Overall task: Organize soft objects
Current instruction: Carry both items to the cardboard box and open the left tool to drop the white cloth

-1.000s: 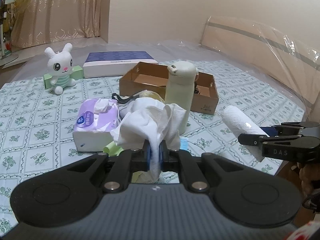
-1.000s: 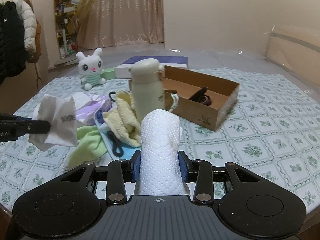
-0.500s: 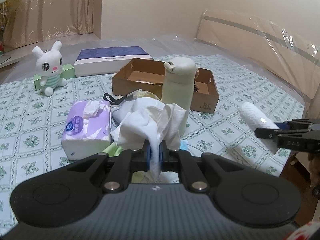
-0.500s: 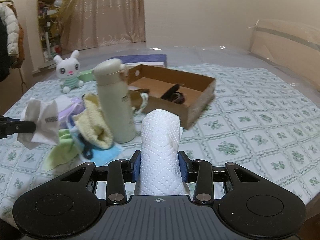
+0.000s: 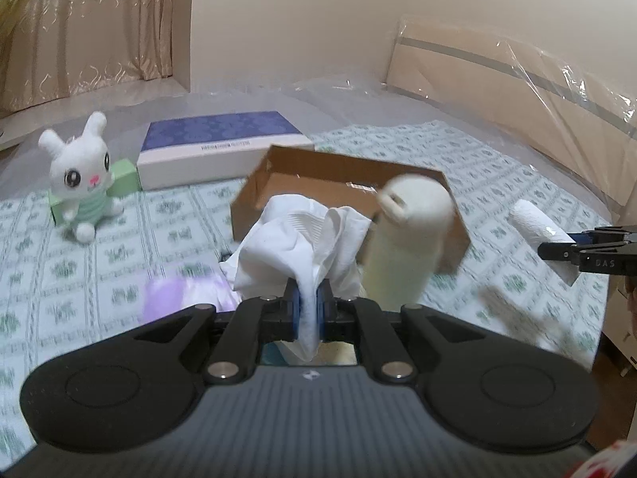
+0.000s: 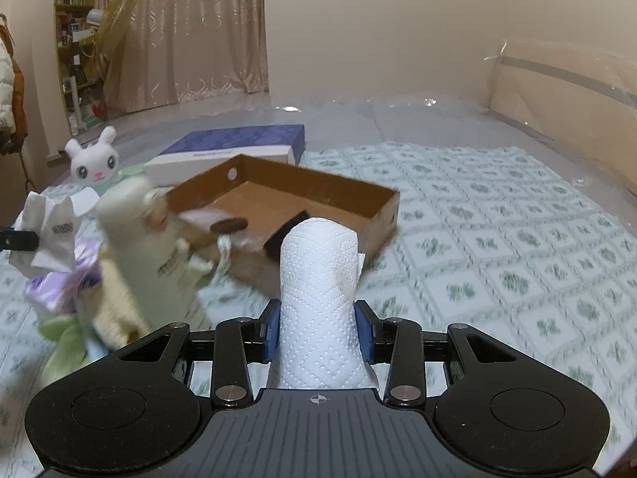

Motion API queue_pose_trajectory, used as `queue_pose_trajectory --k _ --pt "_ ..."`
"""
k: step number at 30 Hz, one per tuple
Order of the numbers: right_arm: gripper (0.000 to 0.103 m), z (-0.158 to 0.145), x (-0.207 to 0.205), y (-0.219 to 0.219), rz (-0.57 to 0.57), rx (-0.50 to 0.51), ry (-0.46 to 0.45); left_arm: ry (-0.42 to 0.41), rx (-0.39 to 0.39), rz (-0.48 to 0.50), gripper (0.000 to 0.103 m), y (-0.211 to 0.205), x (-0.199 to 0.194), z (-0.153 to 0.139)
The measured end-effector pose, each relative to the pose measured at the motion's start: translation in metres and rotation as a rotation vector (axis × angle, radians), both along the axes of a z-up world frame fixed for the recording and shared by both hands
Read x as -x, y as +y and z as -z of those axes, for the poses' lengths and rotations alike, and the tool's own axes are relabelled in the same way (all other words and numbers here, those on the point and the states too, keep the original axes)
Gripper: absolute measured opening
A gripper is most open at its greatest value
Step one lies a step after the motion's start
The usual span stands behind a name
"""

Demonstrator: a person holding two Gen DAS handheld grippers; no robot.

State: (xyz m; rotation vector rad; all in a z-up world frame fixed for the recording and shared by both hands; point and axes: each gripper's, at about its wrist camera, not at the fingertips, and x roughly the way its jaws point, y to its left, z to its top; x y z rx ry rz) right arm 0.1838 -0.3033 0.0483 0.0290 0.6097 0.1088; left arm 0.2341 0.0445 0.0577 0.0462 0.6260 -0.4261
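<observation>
Both tongs have carried their loads across the bed, so the cardboard box (image 6: pixel 286 207) now sits nearer ahead.

Left to right: the left tongs (image 5: pixel 307 310) are clenched on a crumpled white cloth (image 5: pixel 302 235), held above the bed beside the cream flask (image 5: pixel 406 239); the right tongs (image 6: pixel 318 328) grasp a white paper-towel roll (image 6: pixel 320 275) around its middle. Both loads look light and yielding. The cloth probably holds best by a bunched fold, the roll across its body.
</observation>
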Motion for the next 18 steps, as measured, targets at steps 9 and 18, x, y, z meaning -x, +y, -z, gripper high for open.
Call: queue_pose_trajectory --k 9,18 --pt "0.039 -0.011 -0.083 -0.007 -0.085 -0.004 -0.019 0.007 -0.01 0.066 0.007 -0.012 -0.095 -0.01" --pt "0.039 -0.007 -0.151 0.0 -0.136 -0.002 -0.02 0.024 -0.034 0.136 0.007 -0.058 -0.17 0.001"
